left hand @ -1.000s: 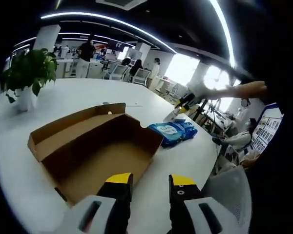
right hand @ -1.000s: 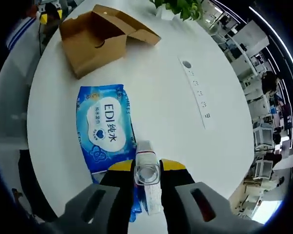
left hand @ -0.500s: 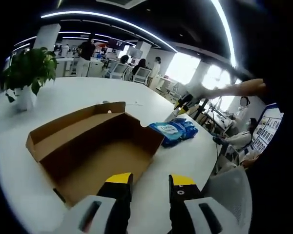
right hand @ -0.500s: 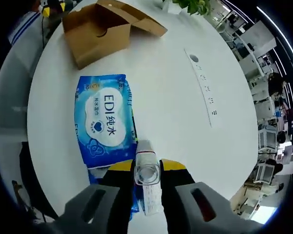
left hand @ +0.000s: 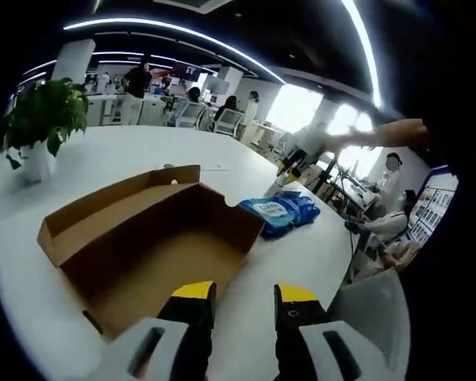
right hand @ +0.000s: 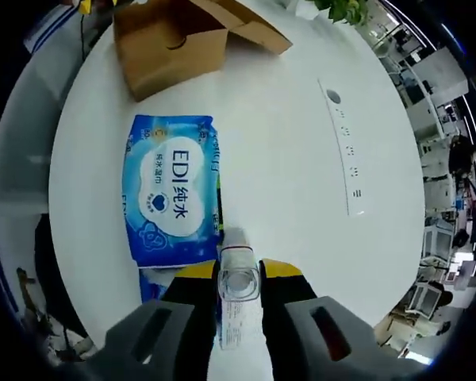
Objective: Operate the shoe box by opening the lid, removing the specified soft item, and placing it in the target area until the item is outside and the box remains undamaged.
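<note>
Left gripper view: left gripper (left hand: 243,295), jaws apart and empty, hovering level over the near table (left hand: 301,254) edge. Shoe box (left hand: 147,238) open, interior bare, lid folded back. Blue wipes pack (left hand: 279,213) beyond it toward the far edge, outside the box.

Right gripper view: right gripper (right hand: 239,274) pointing down, clamped on a clear small bottle (right hand: 238,305). Wipes pack (right hand: 173,200) flat on the table (right hand: 301,175), well apart from the shoe box (right hand: 174,40); removal apparently done.
</note>
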`<act>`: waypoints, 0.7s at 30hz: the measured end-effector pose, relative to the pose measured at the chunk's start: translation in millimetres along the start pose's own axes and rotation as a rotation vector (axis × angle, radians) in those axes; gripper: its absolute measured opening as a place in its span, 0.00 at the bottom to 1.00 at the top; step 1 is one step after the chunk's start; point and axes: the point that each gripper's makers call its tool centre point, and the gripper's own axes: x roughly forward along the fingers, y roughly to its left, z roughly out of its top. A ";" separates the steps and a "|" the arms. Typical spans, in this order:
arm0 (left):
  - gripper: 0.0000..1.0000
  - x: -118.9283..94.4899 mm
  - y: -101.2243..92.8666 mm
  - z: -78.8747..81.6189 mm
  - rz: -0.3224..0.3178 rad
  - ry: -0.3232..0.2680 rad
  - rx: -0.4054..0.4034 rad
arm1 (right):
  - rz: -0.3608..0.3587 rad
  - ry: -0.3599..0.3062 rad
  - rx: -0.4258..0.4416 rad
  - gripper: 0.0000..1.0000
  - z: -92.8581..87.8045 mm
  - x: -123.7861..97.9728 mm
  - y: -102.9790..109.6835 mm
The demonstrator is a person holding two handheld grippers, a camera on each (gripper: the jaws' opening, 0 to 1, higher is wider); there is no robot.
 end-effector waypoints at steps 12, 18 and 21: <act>0.30 1.0 0.3 4.1 -0.004 -0.026 -0.010 | 0.032 0.015 -0.015 0.18 0.3 2.6 -4.4; 0.30 -0.4 1.1 1.4 -0.009 -0.029 -0.021 | 0.025 0.026 -0.014 0.19 -2.0 3.4 -8.1; 0.30 -1.8 2.1 0.2 -0.006 -0.027 -0.022 | 0.027 0.027 -0.017 0.19 -2.7 5.1 -12.8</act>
